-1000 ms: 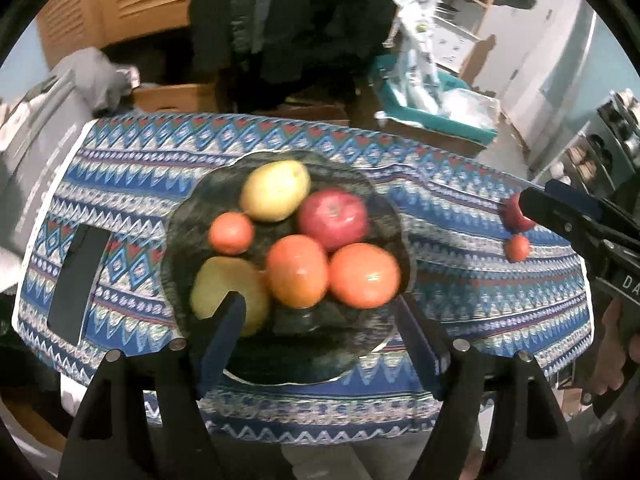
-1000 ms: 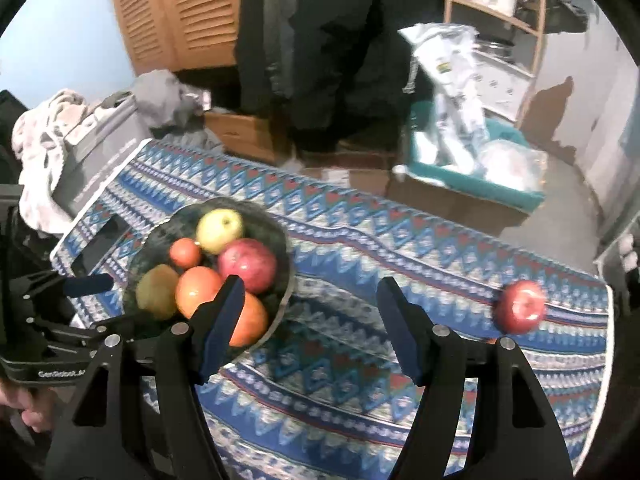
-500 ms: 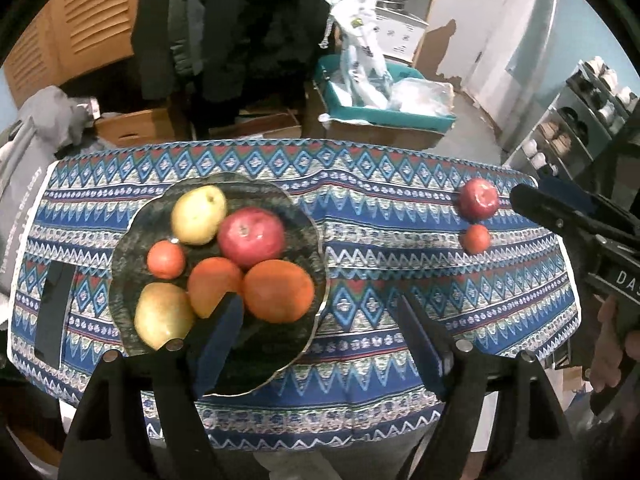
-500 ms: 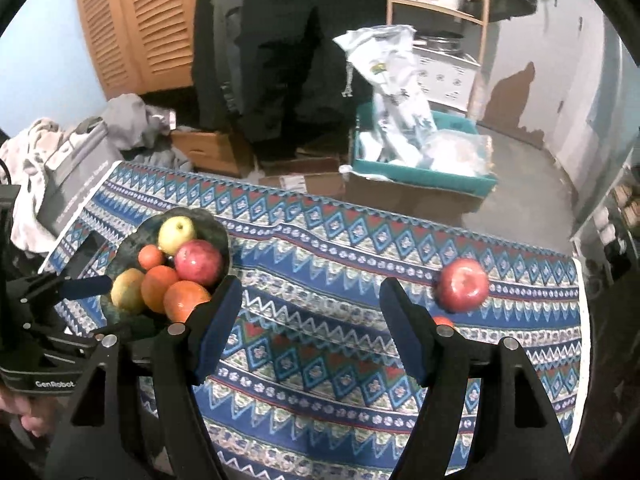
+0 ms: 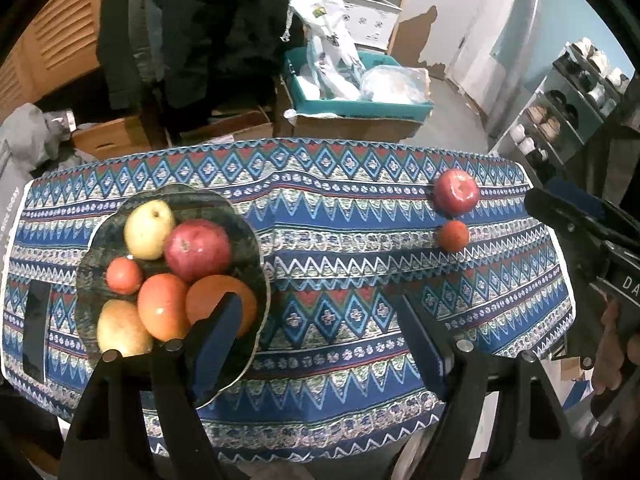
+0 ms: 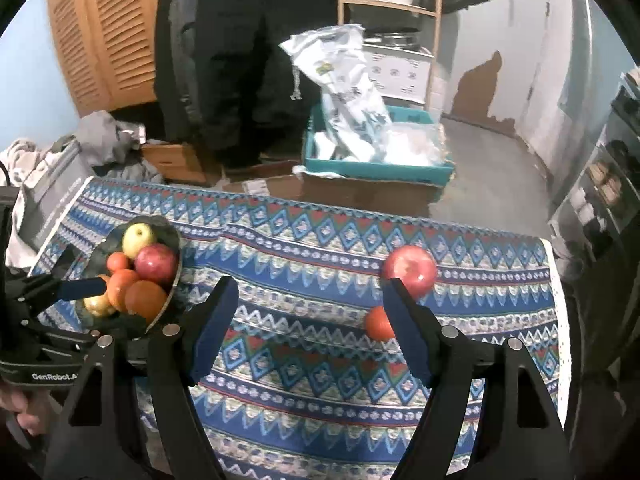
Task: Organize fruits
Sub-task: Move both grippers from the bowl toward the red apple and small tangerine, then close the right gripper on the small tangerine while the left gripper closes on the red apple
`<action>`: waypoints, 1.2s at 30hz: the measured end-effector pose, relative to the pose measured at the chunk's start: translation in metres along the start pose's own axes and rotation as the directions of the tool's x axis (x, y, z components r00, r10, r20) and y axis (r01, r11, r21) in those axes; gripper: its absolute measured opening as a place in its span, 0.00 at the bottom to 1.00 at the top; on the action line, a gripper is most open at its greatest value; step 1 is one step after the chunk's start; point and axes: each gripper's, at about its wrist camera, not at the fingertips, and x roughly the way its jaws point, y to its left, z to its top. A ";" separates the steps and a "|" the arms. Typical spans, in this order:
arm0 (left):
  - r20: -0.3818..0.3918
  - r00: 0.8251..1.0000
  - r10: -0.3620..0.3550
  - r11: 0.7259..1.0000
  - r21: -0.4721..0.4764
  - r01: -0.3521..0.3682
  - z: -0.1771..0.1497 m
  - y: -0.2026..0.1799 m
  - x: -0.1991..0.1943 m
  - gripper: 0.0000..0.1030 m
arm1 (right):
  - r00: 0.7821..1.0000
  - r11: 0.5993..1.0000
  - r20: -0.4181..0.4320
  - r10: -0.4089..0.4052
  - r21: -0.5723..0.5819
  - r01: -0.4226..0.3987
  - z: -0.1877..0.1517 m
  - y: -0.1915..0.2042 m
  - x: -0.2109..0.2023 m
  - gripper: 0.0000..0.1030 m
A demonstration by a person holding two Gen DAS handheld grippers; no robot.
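Six fruits fill the plate [image 5: 256, 264]; two fruits [image 5: 456, 192] lie apart.

Right gripper's finger [image 6: 404, 320] hides part of the small orange fruit [image 6: 376, 323] (right side) — bowl's [image 5: 256, 264] near rim hidden too.

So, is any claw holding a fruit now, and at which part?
No. The left claw is open and empty; the right claw is opening with only tablecloth between its fingers. The red apple lies untouched.
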 end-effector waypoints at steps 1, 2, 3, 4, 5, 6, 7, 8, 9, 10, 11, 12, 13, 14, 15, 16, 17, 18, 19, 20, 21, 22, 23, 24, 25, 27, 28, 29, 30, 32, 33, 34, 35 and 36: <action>-0.004 1.000 0.004 1.000 0.005 -0.004 0.001 -0.003 0.003 0.78 | 1.000 1.000 -0.003 -0.007 0.009 0.007 -0.002 -0.006 0.001 0.73; -0.008 1.000 0.007 1.000 0.009 -0.007 0.002 -0.007 0.007 0.78 | 1.000 1.000 -0.007 -0.011 0.015 0.011 -0.002 -0.009 0.002 0.73; -0.010 1.000 0.007 1.000 0.010 -0.007 0.003 -0.009 0.009 0.78 | 1.000 1.000 -0.011 -0.016 0.021 0.017 -0.003 -0.013 0.004 0.73; -0.014 1.000 0.008 1.000 0.013 -0.007 0.004 -0.012 0.013 0.78 | 1.000 0.999 -0.018 -0.025 0.032 0.026 -0.005 -0.020 0.007 0.73; -0.017 1.000 0.010 1.000 0.014 -0.010 0.005 -0.014 0.017 0.78 | 0.999 0.999 -0.024 -0.030 0.039 0.031 -0.007 -0.024 0.009 0.73; -0.019 1.000 0.010 1.000 0.014 -0.009 0.007 -0.016 0.020 0.78 | 0.999 0.998 -0.035 -0.037 0.049 0.039 -0.009 -0.030 0.014 0.73; -0.021 1.000 0.009 1.000 0.016 -0.009 0.007 -0.018 0.024 0.78 | 0.998 0.997 -0.042 -0.044 0.053 0.047 -0.011 -0.034 0.017 0.73; -0.023 1.000 0.010 1.000 0.018 -0.010 0.008 -0.020 0.027 0.78 | 0.997 0.996 -0.055 -0.059 0.058 0.063 -0.013 -0.040 0.022 0.73; -0.024 1.000 0.012 1.000 0.021 -0.012 0.009 -0.022 0.030 0.78 | 0.996 0.995 -0.066 -0.067 0.065 0.071 -0.015 -0.045 0.026 0.73; -0.025 1.000 0.016 0.999 0.028 -0.015 0.010 -0.025 0.033 0.78 | 0.995 0.995 -0.079 -0.067 0.075 0.073 -0.017 -0.050 0.031 0.73; -0.028 0.999 0.020 0.999 0.033 -0.019 0.011 -0.026 0.037 0.78 | 0.994 0.994 -0.091 -0.064 0.088 0.072 -0.020 -0.055 0.036 0.73; -0.031 0.999 0.023 0.999 0.036 -0.022 0.012 -0.028 0.041 0.78 | 0.993 0.993 -0.099 -0.062 0.097 0.072 -0.022 -0.059 0.039 0.73; -0.032 0.999 0.024 0.999 0.036 -0.022 0.013 -0.029 0.044 0.78 | 0.992 0.992 -0.109 -0.061 0.105 0.073 -0.025 -0.063 0.043 0.73; -0.033 0.999 0.022 0.999 0.034 -0.021 0.013 -0.030 0.048 0.78 | 0.991 0.991 -0.120 -0.058 0.114 0.072 -0.027 -0.067 0.048 0.73; -0.034 0.999 0.021 0.999 0.034 -0.020 0.014 -0.032 0.052 0.78 | 0.990 0.990 -0.127 -0.055 0.119 0.070 -0.029 -0.069 0.051 0.73; -0.036 0.999 0.022 0.999 0.034 -0.021 0.016 -0.033 0.056 0.78 | 0.990 0.990 -0.134 -0.051 0.125 0.068 -0.032 -0.072 0.055 0.73; -0.038 0.999 0.023 0.999 0.035 -0.022 0.017 -0.034 0.059 0.78 | 0.989 0.990 -0.139 -0.048 0.127 0.066 -0.034 -0.074 0.059 0.73; -0.041 0.999 0.027 0.999 0.038 -0.025 0.018 -0.035 0.064 0.78 | 0.988 0.990 -0.149 -0.044 0.130 0.063 -0.036 -0.077 0.064 0.73; -0.041 0.999 0.030 0.999 0.044 -0.029 0.019 -0.037 0.068 0.78 | 0.987 0.989 -0.155 -0.040 0.133 0.061 -0.038 -0.079 0.068 0.73; -0.040 0.998 0.038 0.998 0.051 -0.036 0.020 -0.038 0.071 0.78 | 0.986 0.989 -0.161 -0.038 0.136 0.060 -0.040 -0.080 0.071 0.73; -0.040 0.998 0.051 0.997 0.056 -0.049 0.020 -0.039 0.075 0.78 | 0.985 0.989 -0.167 -0.036 0.138 0.059 -0.042 -0.082 0.075 0.73; -0.041 0.997 0.058 0.997 0.057 -0.055 0.021 -0.039 0.078 0.78 | 0.984 0.988 -0.176 -0.035 0.141 0.060 -0.044 -0.084 0.080 0.73; -0.046 0.997 0.062 0.997 0.056 -0.060 0.021 -0.038 0.081 0.78 | 0.982 0.988 -0.187 -0.034 0.140 0.061 -0.047 -0.086 0.086 0.73; -0.052 0.997 0.062 0.997 0.053 -0.059 0.021 -0.038 0.084 0.78 | 0.980 0.988 -0.196 -0.035 0.139 0.063 -0.049 -0.087 0.090 0.73; -0.054 0.997 0.060 0.997 0.051 -0.058 0.021 -0.038 0.087 0.78 | 0.977 0.988 -0.207 -0.038 0.138 0.068 -0.052 -0.089 0.095 0.73; -0.055 0.996 0.072 0.996 0.054 -0.069 0.022 -0.038 0.093 0.78 | 0.973 0.987 -0.227 -0.036 0.145 0.070 -0.056 -0.093 0.105 0.73; -0.053 0.995 0.083 0.995 0.059 -0.080 0.022 -0.039 0.096 0.78 | 0.971 0.987 -0.236 -0.030 0.148 0.066 -0.057 -0.093 0.110 0.73; -0.054 0.995 0.088 0.994 0.061 -0.085 0.022 -0.039 0.099 0.78 | 0.968 0.986 -0.248 -0.026 0.151 0.065 -0.059 -0.094 0.115 0.73; -0.059 0.994 0.087 0.995 0.060 -0.084 0.022 -0.039 0.102 0.78 | 0.966 0.986 -0.258 -0.024 0.151 0.065 -0.060 -0.094 0.121 0.73; -0.066 0.995 0.080 0.996 0.051 -0.076 0.021 -0.040 0.106 0.78 | 0.963 0.986 -0.269 -0.021 0.151 0.063 -0.062 -0.094 0.131 0.73; -0.069 0.995 0.077 0.996 0.050 -0.073 0.021 -0.039 0.108 0.78 | 0.961 0.987 -0.275 -0.015 0.152 0.059 -0.062 -0.094 0.136 0.73; -0.070 0.994 0.078 0.996 0.052 -0.074 0.021 -0.040 0.110 0.78 | 0.960 0.987 -0.280 -0.012 0.153 0.057 -0.063 -0.094 0.141 0.73; -0.069 0.994 0.082 0.995 0.056 -0.078 0.021 -0.041 0.113 0.78 | 0.959 0.986 -0.283 -0.011 0.154 0.057 -0.063 -0.094 0.145 0.73; -0.068 0.994 0.087 0.995 0.060 -0.083 0.021 -0.041 0.114 0.78 | 0.958 0.986 -0.288 -0.009 0.156 0.056 -0.063 -0.094 0.150 0.73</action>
